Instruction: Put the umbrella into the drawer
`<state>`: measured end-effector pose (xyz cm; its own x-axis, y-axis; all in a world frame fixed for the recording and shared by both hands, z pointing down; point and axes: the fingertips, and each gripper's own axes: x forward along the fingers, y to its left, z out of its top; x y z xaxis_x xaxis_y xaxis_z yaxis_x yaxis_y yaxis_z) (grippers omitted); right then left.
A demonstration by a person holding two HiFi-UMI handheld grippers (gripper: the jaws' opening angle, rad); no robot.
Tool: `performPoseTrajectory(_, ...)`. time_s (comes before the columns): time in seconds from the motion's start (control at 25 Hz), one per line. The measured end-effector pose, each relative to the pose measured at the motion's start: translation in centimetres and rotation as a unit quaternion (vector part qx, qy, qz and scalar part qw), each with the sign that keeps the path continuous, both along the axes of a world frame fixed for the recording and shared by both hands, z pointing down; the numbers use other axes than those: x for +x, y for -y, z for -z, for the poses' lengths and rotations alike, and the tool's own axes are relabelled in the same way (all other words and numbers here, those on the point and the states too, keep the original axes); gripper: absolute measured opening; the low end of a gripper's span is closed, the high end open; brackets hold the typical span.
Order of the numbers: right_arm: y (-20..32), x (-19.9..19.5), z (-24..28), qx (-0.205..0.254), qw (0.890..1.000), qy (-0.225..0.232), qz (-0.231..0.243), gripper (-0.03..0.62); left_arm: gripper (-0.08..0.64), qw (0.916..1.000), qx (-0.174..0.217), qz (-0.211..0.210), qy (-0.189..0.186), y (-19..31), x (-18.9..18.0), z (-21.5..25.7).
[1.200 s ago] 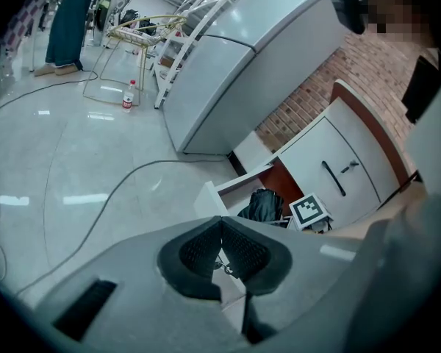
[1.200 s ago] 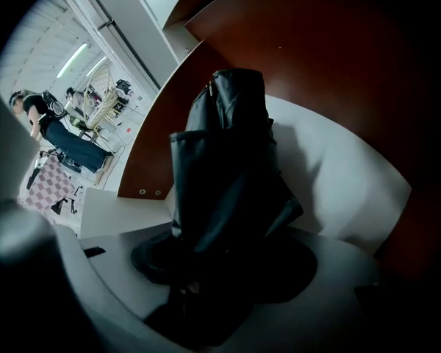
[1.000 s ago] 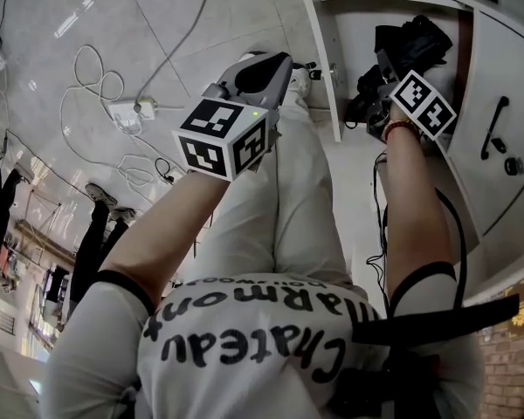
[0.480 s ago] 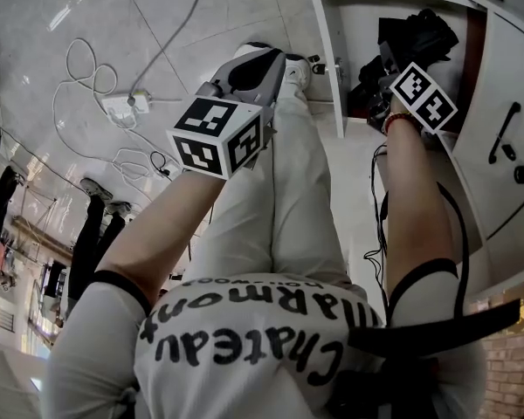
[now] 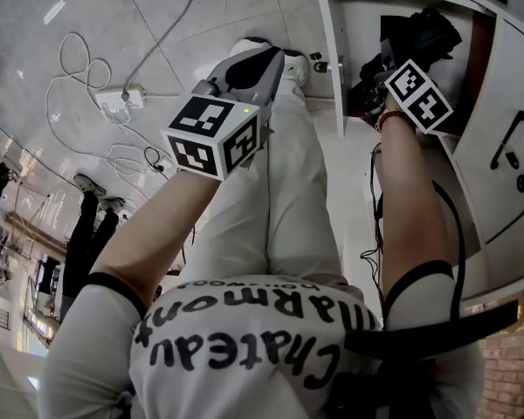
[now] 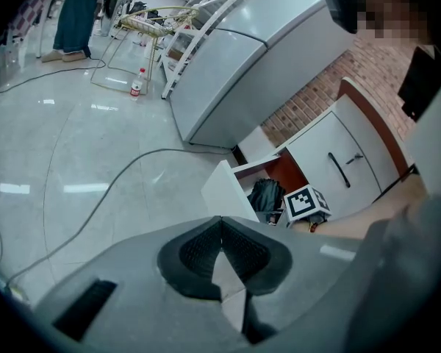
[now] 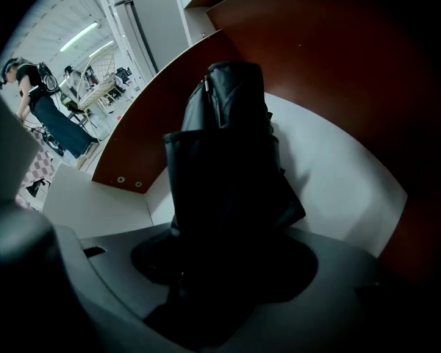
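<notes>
The black folded umbrella (image 7: 224, 168) stands between the jaws of my right gripper (image 7: 220, 271), which is shut on it. It hangs inside the open drawer (image 7: 338, 175), which has a white bottom and red-brown walls. In the head view my right gripper (image 5: 386, 75) reaches into the drawer (image 5: 332, 51) at the top right, with the umbrella (image 5: 424, 33) beyond its marker cube. My left gripper (image 5: 260, 64) is held over the person's legs, left of the drawer. Its pads (image 6: 198, 252) meet with nothing between them. The left gripper view shows the drawer (image 6: 224, 190) and the umbrella (image 6: 266, 195) from the side.
A white cabinet door with a black handle (image 5: 506, 142) stands right of the drawer. A power strip (image 5: 122, 101) and loose cables lie on the tiled floor at the left. A large grey cabinet (image 6: 235, 72) stands behind the drawer. A person (image 7: 48, 116) stands far off.
My left gripper has drifted slightly left in the head view. My right gripper stays in the drawer, still shut on the umbrella, and has turned a little.
</notes>
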<state>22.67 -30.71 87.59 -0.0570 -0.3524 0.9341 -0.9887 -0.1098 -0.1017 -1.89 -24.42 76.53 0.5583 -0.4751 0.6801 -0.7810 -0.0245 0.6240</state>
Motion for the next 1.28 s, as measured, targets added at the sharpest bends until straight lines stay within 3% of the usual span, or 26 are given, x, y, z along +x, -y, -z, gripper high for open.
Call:
performPoseTrajectory(0.2, -0.4, -0.4, -0.2, -0.001, 1.0, -0.023, -0.004, 0.233, 0.015, 1.0, -0.005, 0.0, 0.002, -0.2, -0.6, -0.1)
performPoseTrajectory(0.48, -0.5, -0.3, -0.7, -0.03, 0.995, -0.1, 0.005, 0.242, 0.015, 1.0, -0.007, 0.004, 0.004, 0.0, -0.7, -0.6)
performPoseTrajectory(0.76, -0.6, -0.6, -0.9, -0.035, 0.991, -0.125, 0.029, 0.247, 0.015, 0.9999, -0.007, 0.01, 0.007, 0.0, -1.2, -0.8)
performPoseTrajectory(0.92, -0.6, -0.9, -0.9, -0.008, 0.991, -0.128, 0.033, 0.252, 0.015, 0.9995, -0.016, 0.027, 0.006, -0.4, -1.6, -1.1)
performPoseTrajectory(1.04, -0.6, -0.9, -0.8, 0.008, 0.992, -0.118, 0.037, 0.26, 0.015, 0.9997, -0.017, 0.017, 0.006, -1.0, -1.2, -1.0)
performPoseTrajectory(1.28, -0.9, -1.8, -1.0, -0.012, 0.993, -0.097, 0.068, 0.296, 0.015, 0.9991, -0.022, 0.035, 0.008, -1.2, -1.4, -0.4)
